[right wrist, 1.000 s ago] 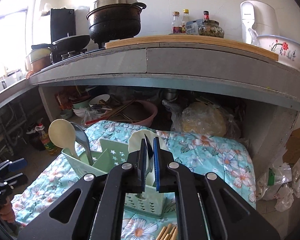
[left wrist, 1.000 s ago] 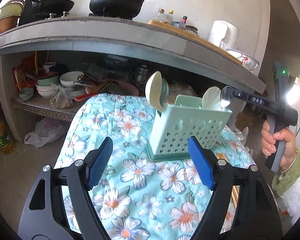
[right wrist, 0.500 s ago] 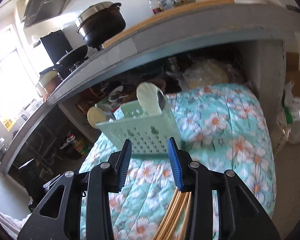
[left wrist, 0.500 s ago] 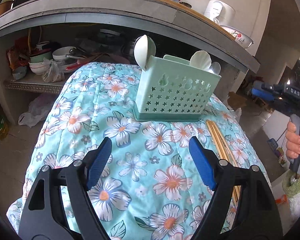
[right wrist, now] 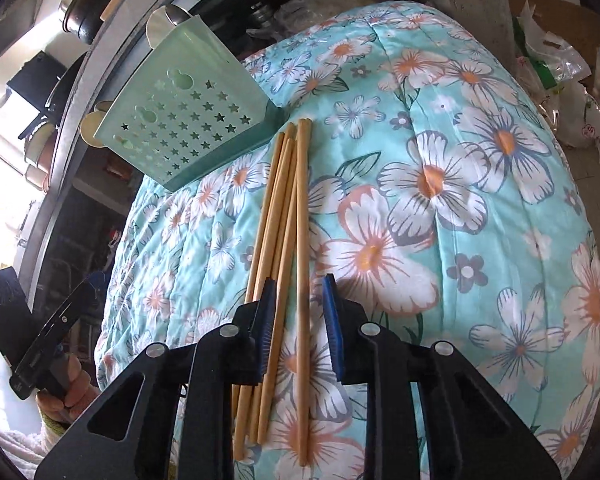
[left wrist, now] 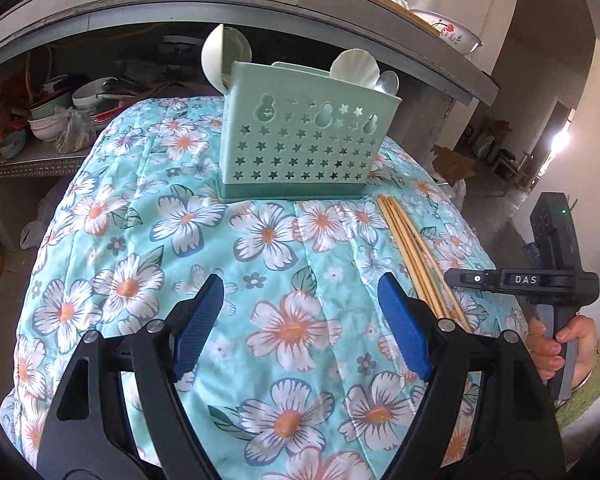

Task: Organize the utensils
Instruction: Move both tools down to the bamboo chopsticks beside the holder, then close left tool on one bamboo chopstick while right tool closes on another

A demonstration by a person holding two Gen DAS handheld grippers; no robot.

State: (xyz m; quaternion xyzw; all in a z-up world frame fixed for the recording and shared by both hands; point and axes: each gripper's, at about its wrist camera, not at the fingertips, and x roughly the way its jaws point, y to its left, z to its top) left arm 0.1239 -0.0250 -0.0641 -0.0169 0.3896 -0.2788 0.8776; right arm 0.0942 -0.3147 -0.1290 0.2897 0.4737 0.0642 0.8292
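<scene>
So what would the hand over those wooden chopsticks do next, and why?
Probably finish closing on a chopstick and lift it. The right gripper is low over the chopsticks lying loose on the floral cloth, its jaws closing with sticks between them but not yet pinched. The green holder beside them already has spoons standing in it. The left gripper is open and empty.

Lay quilted and matt, the floral cloth [right wrist: 440, 184]. Looked like pale, smooth wood or bamboo, the chopsticks [right wrist: 288, 216]. Seemed matt mint plastic, star-punched, the utensil holder [left wrist: 300, 140]. Shone glossy, the spoons [left wrist: 354, 68]; ribbed blue pads [left wrist: 198, 316].
</scene>
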